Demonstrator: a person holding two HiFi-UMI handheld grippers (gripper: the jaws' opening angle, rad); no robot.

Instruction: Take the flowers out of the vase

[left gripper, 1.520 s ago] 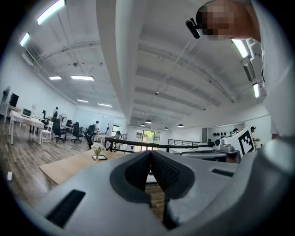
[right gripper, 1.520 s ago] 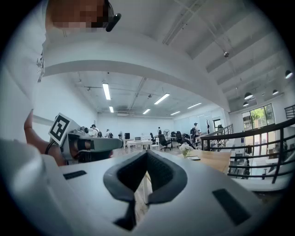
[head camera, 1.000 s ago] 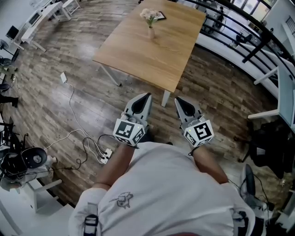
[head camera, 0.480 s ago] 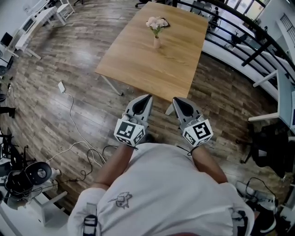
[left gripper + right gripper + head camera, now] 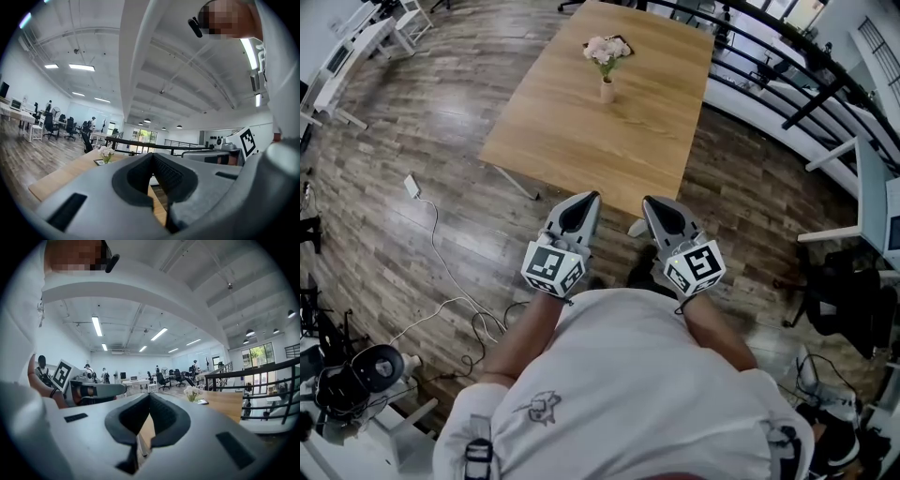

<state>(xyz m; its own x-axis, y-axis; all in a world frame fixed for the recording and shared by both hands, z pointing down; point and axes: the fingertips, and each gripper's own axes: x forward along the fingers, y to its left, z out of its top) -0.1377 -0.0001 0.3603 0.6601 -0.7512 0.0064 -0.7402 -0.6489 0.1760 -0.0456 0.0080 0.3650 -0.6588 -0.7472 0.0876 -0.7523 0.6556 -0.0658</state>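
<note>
A small vase with pale pink flowers stands on the far part of a wooden table. The flowers show small and distant in the left gripper view, and the flowers likewise in the right gripper view. My left gripper and right gripper are held side by side in front of my body, level, pointing at the table's near edge. Both have their jaws closed together with nothing between them. Both are well short of the vase.
A dark flat object lies on the table behind the vase. A black railing runs along the right. A power strip and cables lie on the wooden floor at the left. Desks stand far left, and a chair at right.
I have walked closer to the table, so its near edge now lies just beyond the gripper tips. Both grippers have kept their pose, side by side and shut.
</note>
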